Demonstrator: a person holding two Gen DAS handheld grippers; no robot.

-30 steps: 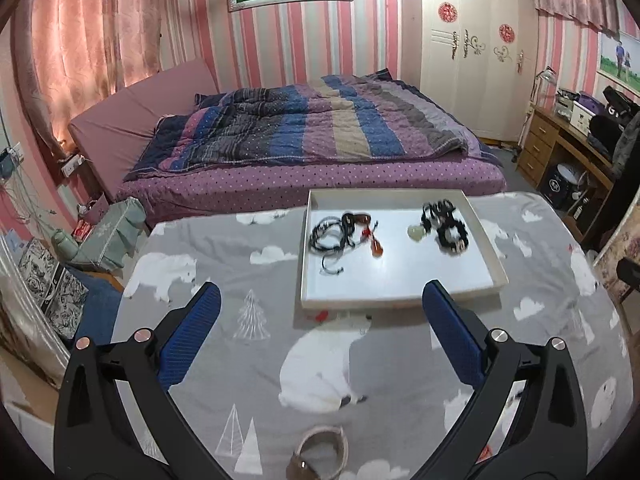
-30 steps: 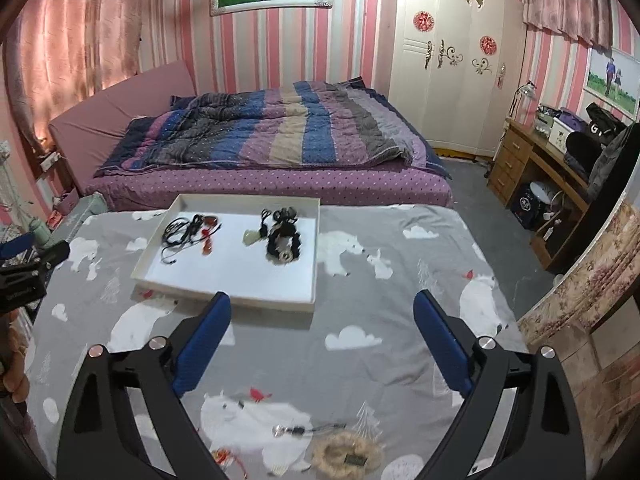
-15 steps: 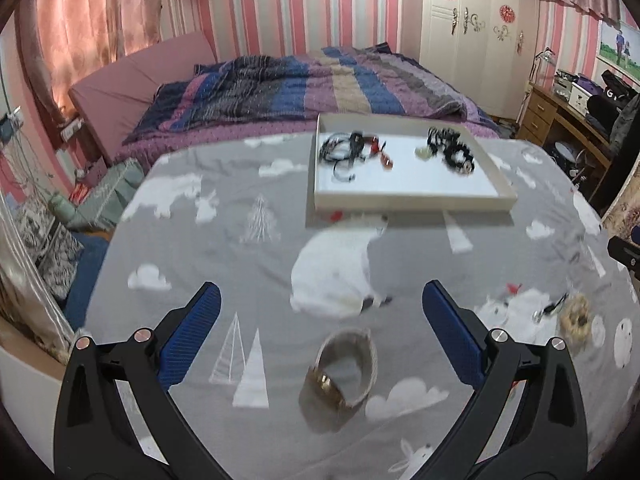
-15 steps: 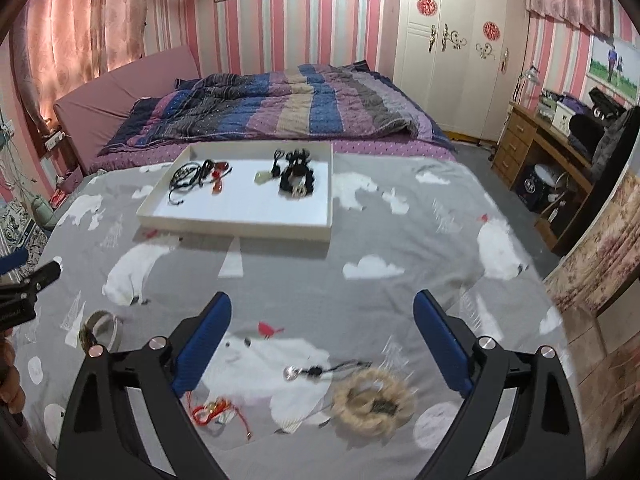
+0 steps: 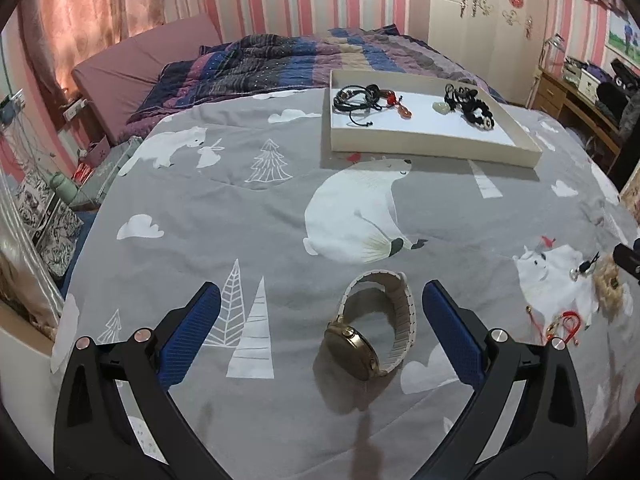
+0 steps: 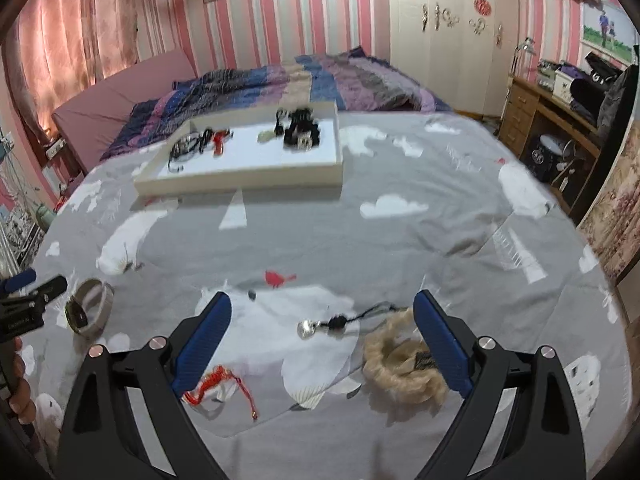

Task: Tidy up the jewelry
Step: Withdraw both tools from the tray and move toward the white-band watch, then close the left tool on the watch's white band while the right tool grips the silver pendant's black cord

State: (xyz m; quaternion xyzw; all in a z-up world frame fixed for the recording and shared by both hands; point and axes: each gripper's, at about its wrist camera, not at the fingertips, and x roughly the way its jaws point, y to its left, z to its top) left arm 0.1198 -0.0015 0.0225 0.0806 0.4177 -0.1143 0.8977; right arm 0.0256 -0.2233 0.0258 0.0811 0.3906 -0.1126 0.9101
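Hovering wide open and empty, left gripper (image 5: pixel 320 328) framing the watch (image 5: pixel 374 330) lying on the grey bedspread (image 5: pixel 240 200), slightly toward the right finger (image 5: pixel 450 336), band loop running away from the camera. Sitting nearer than the right gripper (image 6: pixel 322 338), likewise spread and holding nothing over a pendant (image 6: pixel 320 326). Waiting beyond, the tray (image 5: pixel 432 146).
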